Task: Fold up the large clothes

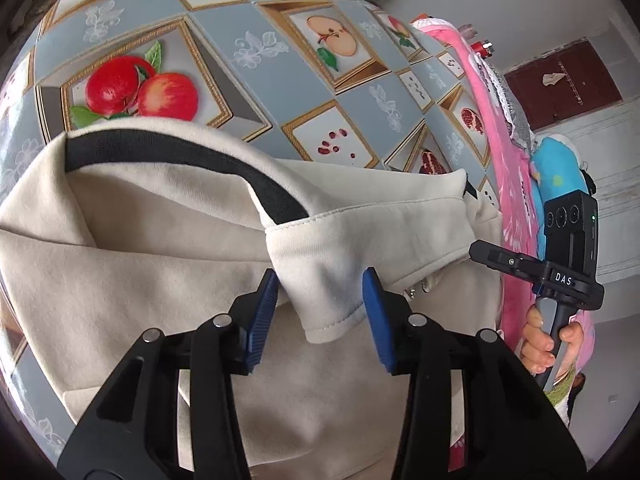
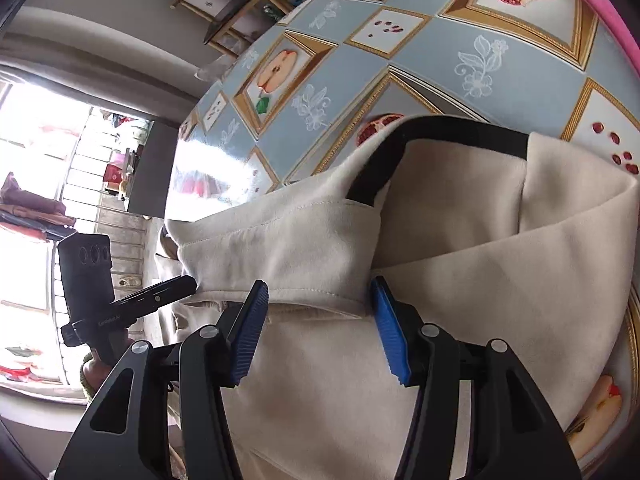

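Observation:
A large cream jacket (image 1: 120,264) with a black inner neck band (image 1: 180,156) lies on the table. In the left wrist view my left gripper (image 1: 321,276) stands open over a cream collar flap (image 1: 328,240), whose corner lies loose between the blue pads. In the right wrist view the jacket (image 2: 500,280) and its black band (image 2: 460,132) show again. There my right gripper (image 2: 320,284) is open too, with the other collar flap (image 2: 288,240) and its stitched edge between the pads. Each view also shows the other gripper's body, the right one (image 1: 568,248) in a hand and the left one (image 2: 92,280).
The table wears a blue-grey cloth with framed fruit pictures (image 1: 260,48) (image 2: 400,60). A pink cloth (image 1: 492,120) and a blue soft item (image 1: 556,168) lie along its right edge. A bright window (image 2: 32,160) and a wooden stand (image 2: 224,4) are beyond the table.

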Demonstrator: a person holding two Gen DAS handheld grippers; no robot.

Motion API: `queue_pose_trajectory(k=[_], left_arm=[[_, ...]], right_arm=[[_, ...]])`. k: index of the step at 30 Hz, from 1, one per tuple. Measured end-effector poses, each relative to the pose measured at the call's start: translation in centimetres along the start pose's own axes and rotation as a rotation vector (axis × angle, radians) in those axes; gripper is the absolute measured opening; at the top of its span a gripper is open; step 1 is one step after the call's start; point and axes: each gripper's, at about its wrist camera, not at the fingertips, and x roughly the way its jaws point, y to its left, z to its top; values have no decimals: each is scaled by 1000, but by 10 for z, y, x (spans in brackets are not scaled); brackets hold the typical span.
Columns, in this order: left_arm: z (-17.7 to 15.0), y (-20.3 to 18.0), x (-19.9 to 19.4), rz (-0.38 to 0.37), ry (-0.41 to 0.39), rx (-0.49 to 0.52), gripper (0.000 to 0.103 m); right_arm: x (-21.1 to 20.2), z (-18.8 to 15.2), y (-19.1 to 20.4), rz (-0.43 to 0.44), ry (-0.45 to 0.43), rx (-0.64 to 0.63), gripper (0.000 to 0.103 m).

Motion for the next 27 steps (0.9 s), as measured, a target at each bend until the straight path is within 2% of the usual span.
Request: queue_pose_trajectory(k=[4,5,9,12,16,19,21,24,27], left_arm=[[3,4,1,-21,-7,-41,41],[3,5,0,-23,-10,-48,41],[-2,-2,-8,-24,-35,-19,25],[-5,-15,-22,-27,-73,47,17],[-11,-32,-42,-6,-113,133,16],[-14,-39,-49,5,-127,173,16],[-17,-41,-43,29,-114,190,16],[-21,-36,-25,50,-52,178,16],[-21,-21,-9,37,5,121,22]], right_arm=[[5,1,-1,6,-3,12,40],[5,1,0,-2,-8,9,35],[-5,-2,12,-18,-50,-34,15],[-22,-6,30,-28,-106,-94,12],[-43,-13,42,-7,-148,-132,12],[-45,-16,39,-11,-147,-133,12],[-38,-18,33,-23,-126,-123,12],[-17,-24,22,-49,-65,-104,12],[-4,-25,6,-9,-8,-42,15]])
